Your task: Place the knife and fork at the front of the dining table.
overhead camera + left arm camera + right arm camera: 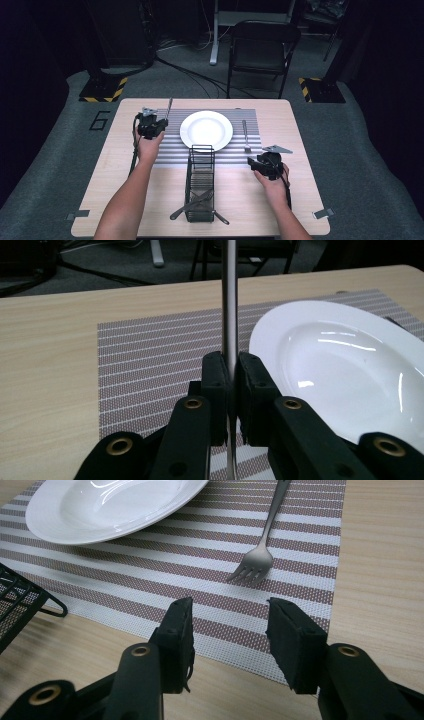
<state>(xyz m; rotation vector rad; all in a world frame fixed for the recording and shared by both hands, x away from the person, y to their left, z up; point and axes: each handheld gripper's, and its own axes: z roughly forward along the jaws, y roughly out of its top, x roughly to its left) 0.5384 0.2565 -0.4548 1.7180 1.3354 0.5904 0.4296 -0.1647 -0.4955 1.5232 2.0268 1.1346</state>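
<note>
Left gripper (231,375) clamped on upright utensil handle (229,300) above placemat (150,365), beside plate (345,365). Right gripper (230,630) apart, empty. Risk: thin handle pivoting, striking plate on lowering.

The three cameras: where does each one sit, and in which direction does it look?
High view: above the person's side, looking forward and down on the table; both forearms, the left gripper and the right gripper enter from below.
Left gripper view: on the left gripper, looking along its jaws, shut on a metal utensil handle, over the striped placemat.
Right gripper view: on the right gripper, jaws apart, looking toward the fork.
Both gripper views share the white plate and the placemat.
</note>
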